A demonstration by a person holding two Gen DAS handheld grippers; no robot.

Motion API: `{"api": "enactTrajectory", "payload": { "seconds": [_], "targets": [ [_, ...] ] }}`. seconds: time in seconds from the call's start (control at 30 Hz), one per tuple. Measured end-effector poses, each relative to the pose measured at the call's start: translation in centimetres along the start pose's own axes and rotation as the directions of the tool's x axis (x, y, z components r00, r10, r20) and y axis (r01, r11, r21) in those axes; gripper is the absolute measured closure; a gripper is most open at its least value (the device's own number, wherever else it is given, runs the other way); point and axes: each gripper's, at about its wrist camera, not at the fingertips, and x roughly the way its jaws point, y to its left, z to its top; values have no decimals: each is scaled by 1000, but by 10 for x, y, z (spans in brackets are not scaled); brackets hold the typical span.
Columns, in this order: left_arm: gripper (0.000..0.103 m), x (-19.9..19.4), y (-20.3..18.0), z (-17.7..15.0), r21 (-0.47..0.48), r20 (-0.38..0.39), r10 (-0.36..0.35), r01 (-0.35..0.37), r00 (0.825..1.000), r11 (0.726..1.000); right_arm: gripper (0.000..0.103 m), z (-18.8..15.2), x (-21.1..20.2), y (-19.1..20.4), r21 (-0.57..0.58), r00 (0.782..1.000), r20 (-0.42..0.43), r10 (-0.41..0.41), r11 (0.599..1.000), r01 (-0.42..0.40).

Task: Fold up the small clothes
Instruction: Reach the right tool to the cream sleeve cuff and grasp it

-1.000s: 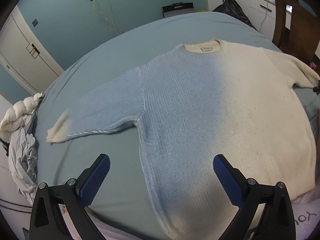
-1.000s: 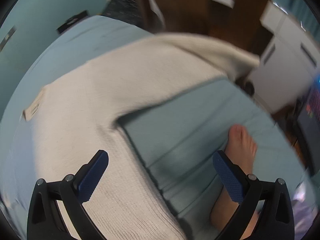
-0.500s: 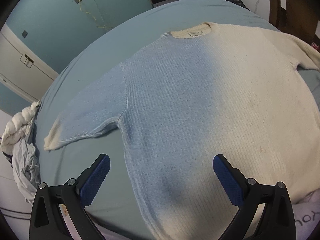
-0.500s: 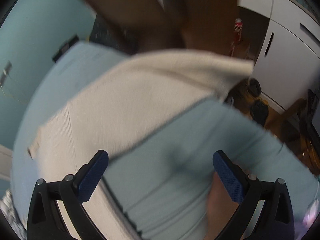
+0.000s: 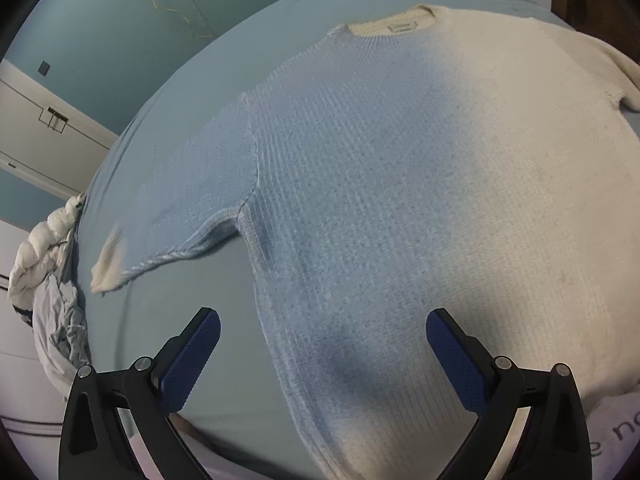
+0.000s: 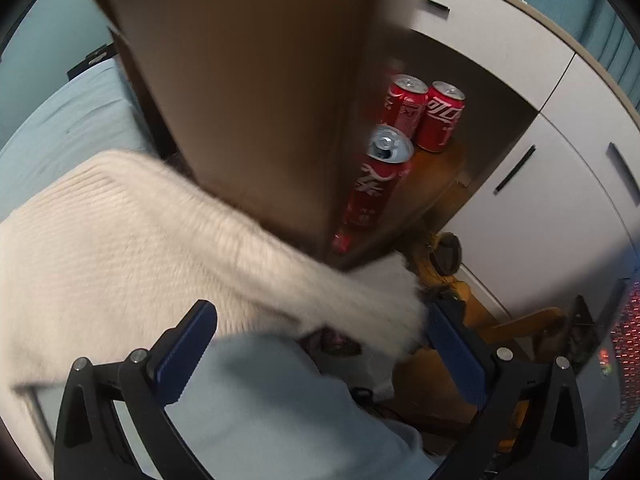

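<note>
Light: we see dim indoor light, the sweater [image 5: 400,200] bluish at left, cream at right.
Shadow: a dark patch lies between our left tongs [image 5: 323,330].
Blur: our right view smears the sleeve [image 6: 240,256].
Edges: fisheye bending, black corners.

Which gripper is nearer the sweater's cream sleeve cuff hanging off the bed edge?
Right. The right gripper is open with the cuff beside its fingertip; the left gripper hovers open over the sweater's hem.
</note>
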Motion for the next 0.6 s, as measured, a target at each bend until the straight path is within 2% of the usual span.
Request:
{"api": "enactTrajectory", "payload": {
  "seconds": [0.07, 0.13, 0.2, 0.23, 0.27, 0.3, 0.37, 0.4, 0.5, 0.53, 0.57, 0.6],
  "targets": [
    [0, 7, 0, -1, 7, -13, 16, -16, 1000, 1000, 2, -3, 2, 6, -22, 995, 82, -56, 998, 58],
    [0, 13, 0, -1, 13, -28, 34, -34, 999, 999, 2, -5, -5, 15, -53, 973, 193, -131, 988, 143],
    [0, 20, -1, 0, 9, -47, 34, -34, 998, 999, 2, -6, -8, 21, -89, 959, 248, -139, 982, 165],
    [0, 23, -3, 1, 7, -59, 30, -30, 998, 1000, 9, -8, -10, 25, -109, 955, 263, -135, 980, 168],
    [0, 24, -4, 2, 8, -67, 29, -29, 997, 1000, 27, -11, -14, 32, -140, 956, 276, -102, 980, 145],
    [0, 25, -5, 2, 13, -69, 33, -32, 997, 999, 40, -13, -18, 36, -158, 961, 271, -62, 981, 108],
    [0, 20, -7, 1, 32, -52, 51, -49, 997, 998, 48, -16, -25, 42, -150, 963, 262, -67, 983, 109],
    [0, 17, -8, 1, 39, -42, 57, -56, 997, 998, 51, -17, -32, 39, -134, 967, 251, -48, 987, 84],
    [0, 4, -5, 1, 48, -8, 57, -57, 998, 997, 77, -18, -46, 28, -133, 977, 214, -1, 991, 31],
    [0, -1, -4, 1, 49, 1, 51, -51, 999, 998, 91, -20, -50, 25, -150, 980, 196, -4, 988, 34],
    [0, -7, -2, 1, 49, 13, 42, -43, 999, 998, 99, -23, -58, 25, -175, 984, 179, -10, 984, 41],
    [0, -14, 0, 1, 49, 31, 37, -38, 999, 998, 99, -28, -73, 28, -213, 985, 170, 14, 977, 23]
  ]
}}
